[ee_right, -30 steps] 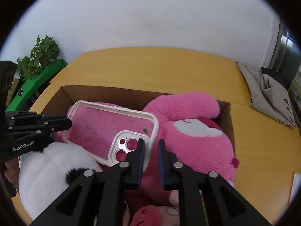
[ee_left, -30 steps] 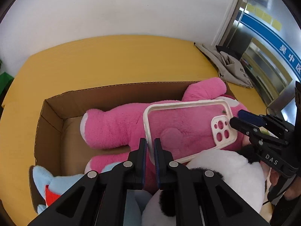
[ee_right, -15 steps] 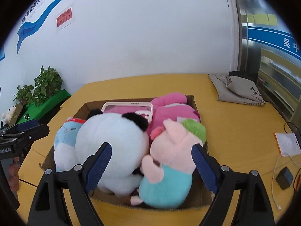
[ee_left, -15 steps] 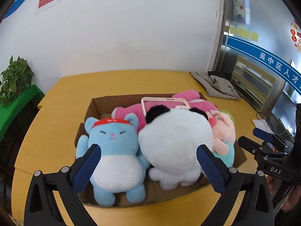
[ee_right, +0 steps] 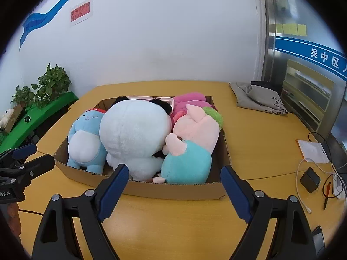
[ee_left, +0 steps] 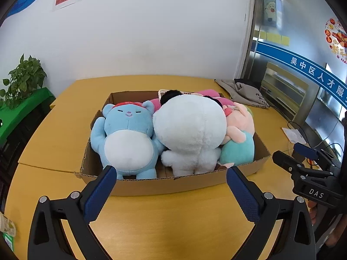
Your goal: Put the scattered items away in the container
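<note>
Left jaws: your left gripper has just been opening and its jaws now stand wide apart with nothing between them, short of the near wall of the box.
Right jaws: your right gripper has likewise just been opening; its jaws stand apart and empty, also short of the near wall.
Container: the shallow brown cardboard box sits on the yellow wooden table, its long axis running from you toward the white wall.
Contents: the light blue plush bear with a red cap, the round white plush panda with black ears and the pale pink plush pig in a teal suit lie side by side, feet toward you, heads toward the wall.
Phone case: the white-rimmed clear phone case lies at the far end behind the panda, on the bright pink plush toy; its long axis runs across the box, left to right.
Risk, overflow: the toys stand well above the low walls, so a nudge from either gripper could likely roll the panda or the pig out.
Risk, case: it rests loose on soft plush, and I judge it could slide off if the pile shifts.
Risk, leftovers: a black block, white cable and red pen lie to the right; whether they belong in the box I cannot tell.
</note>
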A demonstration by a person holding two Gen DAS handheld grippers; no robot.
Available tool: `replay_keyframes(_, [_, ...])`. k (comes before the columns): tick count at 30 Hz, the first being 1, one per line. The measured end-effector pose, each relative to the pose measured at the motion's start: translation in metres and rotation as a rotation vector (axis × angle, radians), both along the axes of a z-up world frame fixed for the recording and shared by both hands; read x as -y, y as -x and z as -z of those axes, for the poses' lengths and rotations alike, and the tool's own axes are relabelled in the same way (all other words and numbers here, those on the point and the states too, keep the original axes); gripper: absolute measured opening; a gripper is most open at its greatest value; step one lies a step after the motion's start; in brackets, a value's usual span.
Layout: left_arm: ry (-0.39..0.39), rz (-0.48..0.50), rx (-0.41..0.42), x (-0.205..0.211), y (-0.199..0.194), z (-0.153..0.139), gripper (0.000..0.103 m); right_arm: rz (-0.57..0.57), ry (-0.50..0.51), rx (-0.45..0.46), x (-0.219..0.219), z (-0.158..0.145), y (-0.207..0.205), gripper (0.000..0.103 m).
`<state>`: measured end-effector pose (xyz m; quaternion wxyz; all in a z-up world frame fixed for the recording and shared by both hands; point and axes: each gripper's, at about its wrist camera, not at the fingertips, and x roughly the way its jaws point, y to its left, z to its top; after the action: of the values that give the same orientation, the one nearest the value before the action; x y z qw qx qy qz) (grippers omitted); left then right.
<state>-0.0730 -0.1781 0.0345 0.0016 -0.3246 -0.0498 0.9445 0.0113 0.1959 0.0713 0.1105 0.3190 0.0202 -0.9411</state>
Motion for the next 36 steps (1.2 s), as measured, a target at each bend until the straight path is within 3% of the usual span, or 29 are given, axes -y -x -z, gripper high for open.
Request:
replay_keyframes(15, [0.014,0.024,-0.012,-0.035,-0.030,0.024,0.103,0.002,-0.016,0.009,-0.006,0.031,-0.031,0.087])
replay_keyframes(36, [0.022,-0.050,-0.001,-0.031,-0.035,0.038,0.103,0.025,0.001,0.024,-0.004,0.050,-0.045,0.087])
